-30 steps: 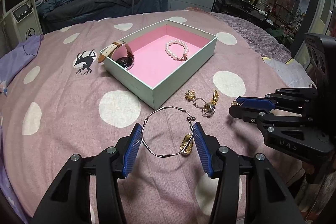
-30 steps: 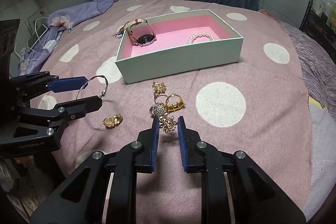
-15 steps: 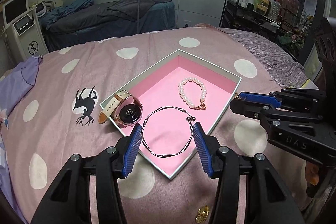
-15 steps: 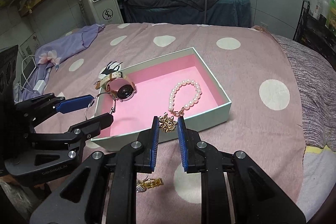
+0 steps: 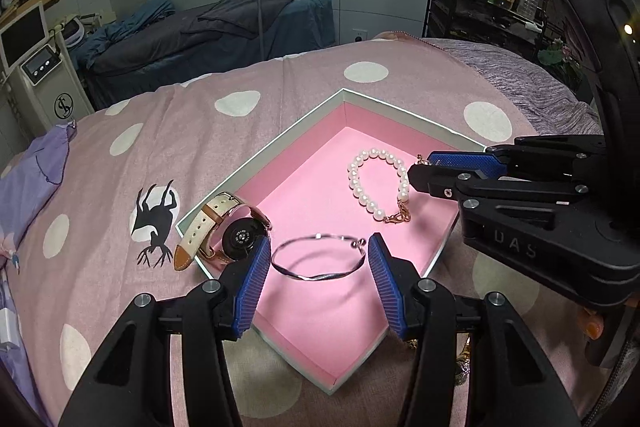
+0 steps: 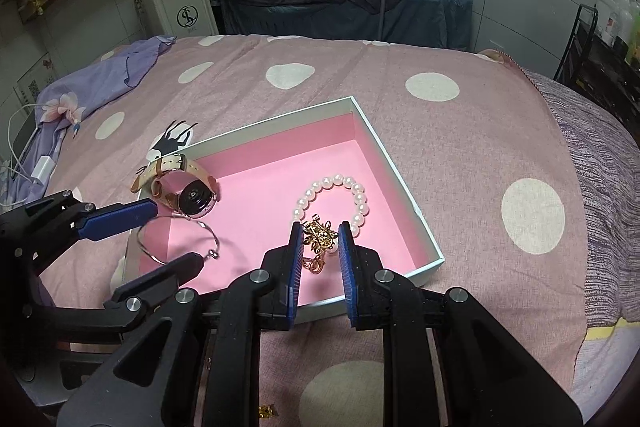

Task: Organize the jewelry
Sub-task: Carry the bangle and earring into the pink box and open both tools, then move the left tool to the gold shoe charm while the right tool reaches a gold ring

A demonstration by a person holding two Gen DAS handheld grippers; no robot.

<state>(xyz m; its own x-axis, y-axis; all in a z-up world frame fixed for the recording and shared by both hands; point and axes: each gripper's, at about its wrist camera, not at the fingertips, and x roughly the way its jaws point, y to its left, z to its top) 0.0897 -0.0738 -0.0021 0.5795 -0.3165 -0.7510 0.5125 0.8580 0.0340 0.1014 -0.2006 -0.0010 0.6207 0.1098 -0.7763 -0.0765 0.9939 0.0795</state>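
Now left gripper [image 5: 318,261] apart, bangle [image 5: 320,258] loose between pads over box [image 5: 276,151]; right gripper [image 6: 320,241] apart around brooch [image 6: 320,237].

Silver bangle [image 5: 319,257], gold brooch [image 6: 320,235] over pink box [image 5: 280,153]

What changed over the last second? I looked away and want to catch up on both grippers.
The left gripper carried the silver bangle from the bedspread to over the pink box; its fingers now look opened around it. The right gripper brought the gold brooch over the box too. Pearl bracelet and watch stayed put.
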